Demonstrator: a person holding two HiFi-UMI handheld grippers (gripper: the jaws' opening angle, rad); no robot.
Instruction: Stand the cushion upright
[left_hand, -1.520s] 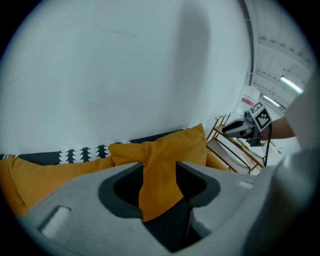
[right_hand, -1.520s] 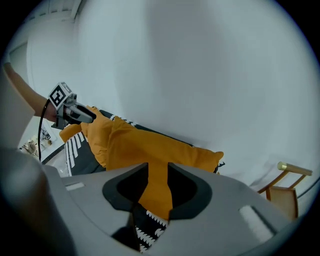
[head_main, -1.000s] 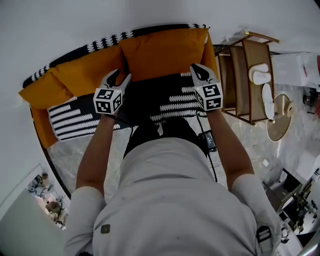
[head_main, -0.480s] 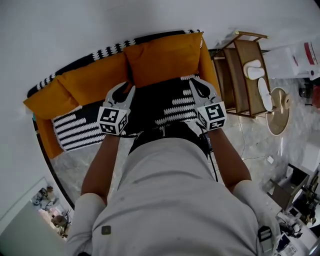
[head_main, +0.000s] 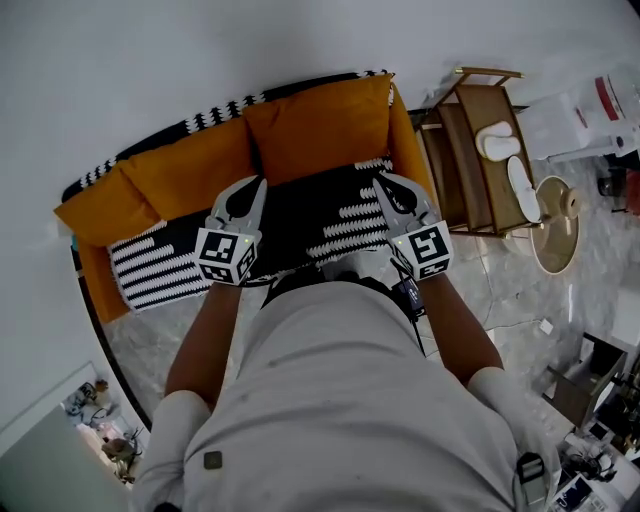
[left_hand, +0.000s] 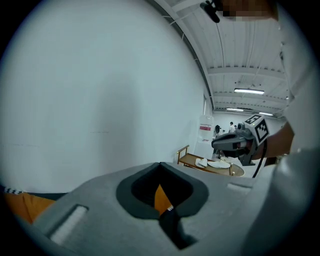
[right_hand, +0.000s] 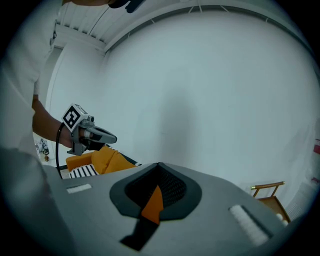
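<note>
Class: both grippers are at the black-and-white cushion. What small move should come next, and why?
Probably raise the near edge of the black-and-white cushion and lean it against the orange back cushion: the left gripper and right gripper look shut on its sides, and it is not yet upright.

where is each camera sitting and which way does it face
Head view: on the person's head, steeply down onto orange sofa and black-and-white striped cushion; torso, forearms, left gripper, right gripper show.
Left gripper view: on that gripper, along its jaws shut on the cushion toward the white wall; shirt, right forearm at right.
Right gripper view: likewise, same wall; shirt, left forearm at left.
Shared: each gripper view shows the other gripper.
</note>
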